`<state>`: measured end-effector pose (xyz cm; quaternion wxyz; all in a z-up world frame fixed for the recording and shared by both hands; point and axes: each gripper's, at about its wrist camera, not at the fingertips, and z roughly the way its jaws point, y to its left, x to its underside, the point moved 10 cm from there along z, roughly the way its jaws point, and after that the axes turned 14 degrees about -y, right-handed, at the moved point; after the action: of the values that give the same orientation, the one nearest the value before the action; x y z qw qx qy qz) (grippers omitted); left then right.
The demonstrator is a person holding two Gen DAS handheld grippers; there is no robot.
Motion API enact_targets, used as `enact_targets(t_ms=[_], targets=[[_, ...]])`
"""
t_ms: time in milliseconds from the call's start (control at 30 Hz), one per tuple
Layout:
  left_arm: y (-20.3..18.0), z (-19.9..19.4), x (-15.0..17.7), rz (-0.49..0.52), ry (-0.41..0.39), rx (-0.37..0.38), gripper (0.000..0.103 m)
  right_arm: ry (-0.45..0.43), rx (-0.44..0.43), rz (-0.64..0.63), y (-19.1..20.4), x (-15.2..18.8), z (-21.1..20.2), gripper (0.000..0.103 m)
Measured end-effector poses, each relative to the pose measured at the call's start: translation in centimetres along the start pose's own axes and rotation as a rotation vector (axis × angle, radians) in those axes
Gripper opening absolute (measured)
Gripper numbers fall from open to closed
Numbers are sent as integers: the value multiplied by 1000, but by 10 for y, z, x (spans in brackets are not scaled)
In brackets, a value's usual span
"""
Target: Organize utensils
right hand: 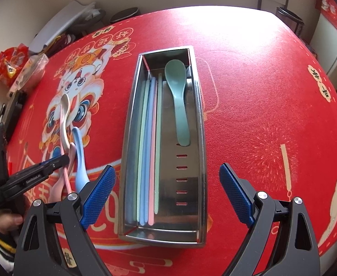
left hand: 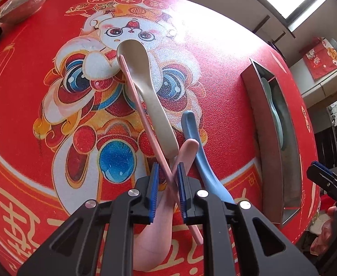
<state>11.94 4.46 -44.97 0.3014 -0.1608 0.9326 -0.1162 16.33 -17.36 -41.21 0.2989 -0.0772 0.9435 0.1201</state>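
My left gripper (left hand: 168, 179) is shut on a pink chopstick (left hand: 134, 92) that runs slantwise between its blue pads. The pink spoon (left hand: 154, 237) crosses under it in the same gap; I cannot tell if it is pinched too. The chopstick's far end rests on a beige spoon (left hand: 150, 96), and a blue spoon (left hand: 198, 154) lies just to the right. My right gripper (right hand: 167, 168) stands open over the near end of the steel tray (right hand: 131, 115). That tray holds several pastel chopsticks (right hand: 147, 149) along its left side and a green spoon (right hand: 179, 105) on the right.
A red printed cloth (right hand: 260, 92) covers the round table. Snack bags (right hand: 9, 66), a black device (right hand: 12, 112) and a grey flat object (right hand: 60, 23) crowd the far left edge. A dark bin (right hand: 290, 20) stands beyond the table. A person's hand (right hand: 3, 220) holds the left gripper.
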Motion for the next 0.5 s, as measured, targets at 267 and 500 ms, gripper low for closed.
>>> enact_targets(t_ms=[267,500], targets=[[5,-13,-5,-35,-38,34,7,3,-5,-8,6,-1,2,88],[16,-38,-12,-65,-84,44,7,2,-7,-8,13,-3,4,88]])
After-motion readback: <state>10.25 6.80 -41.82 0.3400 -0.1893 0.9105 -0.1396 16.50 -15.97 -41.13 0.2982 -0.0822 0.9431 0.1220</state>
